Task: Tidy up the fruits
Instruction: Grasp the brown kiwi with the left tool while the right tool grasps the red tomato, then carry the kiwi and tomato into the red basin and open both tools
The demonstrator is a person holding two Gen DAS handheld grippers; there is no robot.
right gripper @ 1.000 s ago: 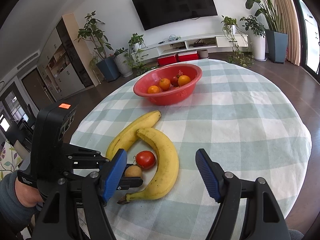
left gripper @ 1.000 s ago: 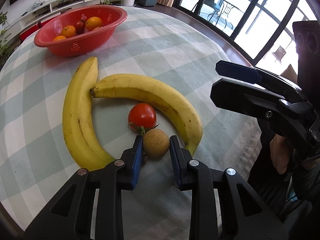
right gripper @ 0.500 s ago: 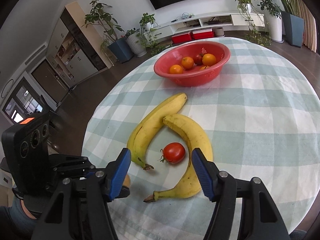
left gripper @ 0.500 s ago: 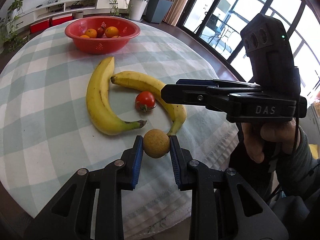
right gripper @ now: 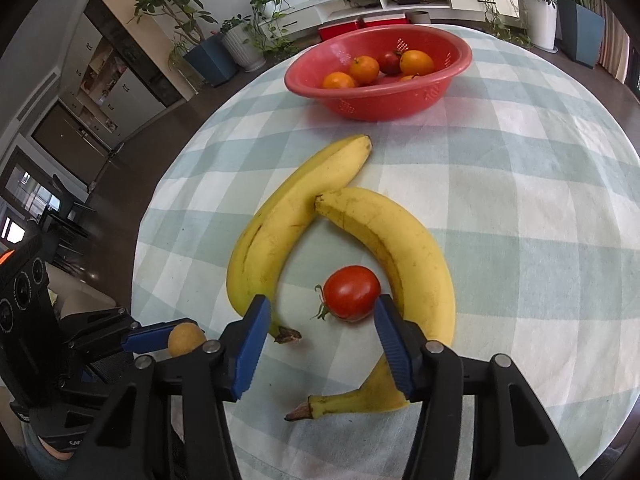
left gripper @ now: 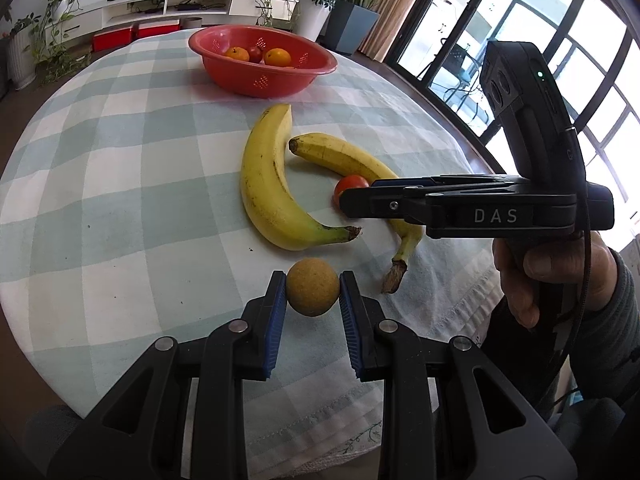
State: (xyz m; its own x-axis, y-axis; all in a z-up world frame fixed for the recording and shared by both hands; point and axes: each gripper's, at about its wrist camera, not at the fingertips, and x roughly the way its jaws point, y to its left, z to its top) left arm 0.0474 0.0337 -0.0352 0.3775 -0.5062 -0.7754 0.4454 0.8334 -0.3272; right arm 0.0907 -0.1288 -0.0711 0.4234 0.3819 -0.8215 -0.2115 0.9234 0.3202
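Note:
My left gripper [left gripper: 313, 288] is shut on a small round tan fruit [left gripper: 313, 286] and holds it above the table's near edge; the fruit also shows in the right wrist view [right gripper: 186, 338]. My right gripper [right gripper: 320, 312] is open, its jaws on either side of a red tomato [right gripper: 351, 293] between two yellow bananas [right gripper: 292, 224] [right gripper: 404, 248]. In the left wrist view the right gripper [left gripper: 352, 200] partly hides the tomato [left gripper: 349, 187]. A red basket [right gripper: 376, 92] holding oranges and a tomato stands at the far side.
The round table has a green and white checked cloth [left gripper: 120, 168]. Its edge runs close below both grippers. Plants, a white TV unit and large windows surround the table.
My left gripper has lifted the tan fruit away from the bananas, back toward the near edge. My right gripper has moved down and forward around the tomato.

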